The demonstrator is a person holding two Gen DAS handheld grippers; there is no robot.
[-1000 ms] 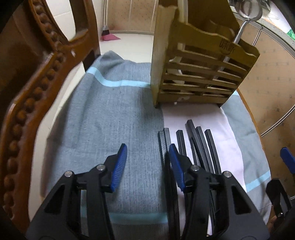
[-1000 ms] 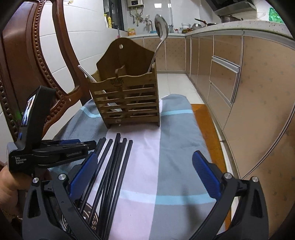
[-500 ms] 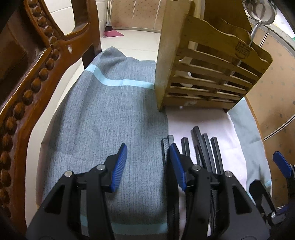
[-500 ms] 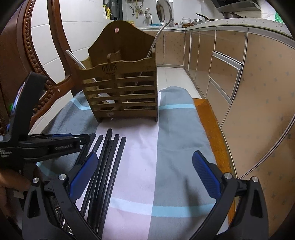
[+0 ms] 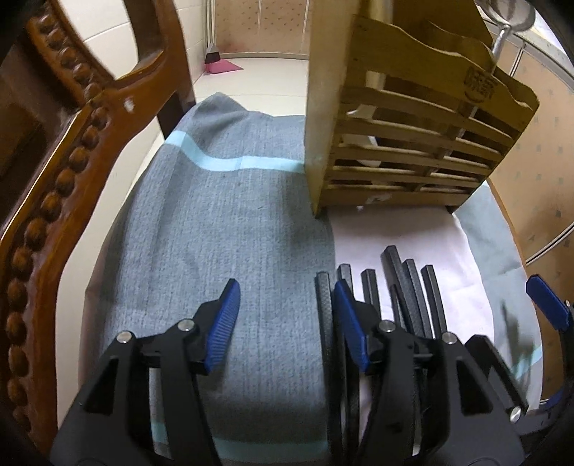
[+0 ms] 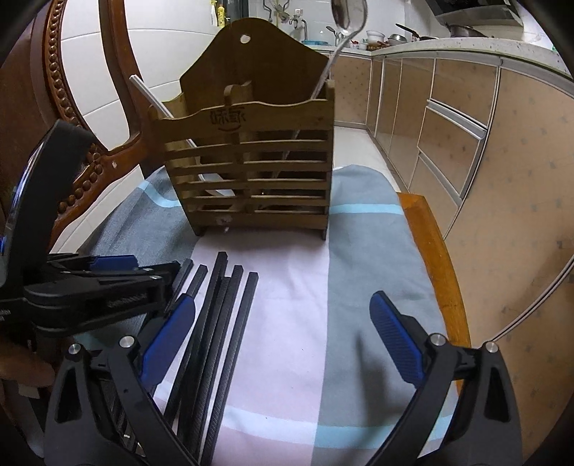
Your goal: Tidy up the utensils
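Six black chopsticks (image 6: 219,322) lie side by side in a loose bundle on the cloth (image 6: 305,304), near its left edge as the right wrist camera sees it, their far tips pointing toward the wooden holder (image 6: 251,168). One holder stands at the far end of the cloth; it has two compartments, with a metal spoon (image 6: 346,21) upright in the right one and a white utensil (image 6: 158,104) leaning out of the left.

The cloth is striped grey, pale pink and light blue and covers a wooden tabletop (image 6: 430,243) whose bare edge shows along the right side. A carved wooden chair (image 5: 64,172) stands close against the left edge. Kitchen cabinets (image 6: 466,118) run along the right.

The left gripper (image 5: 283,312) has just been opening its jaws; one chopstick lies between them, unpinched. The right gripper (image 6: 283,333) has its jaws spread wide over bare cloth, its left finger above the bundle. The cloth's right half is free.
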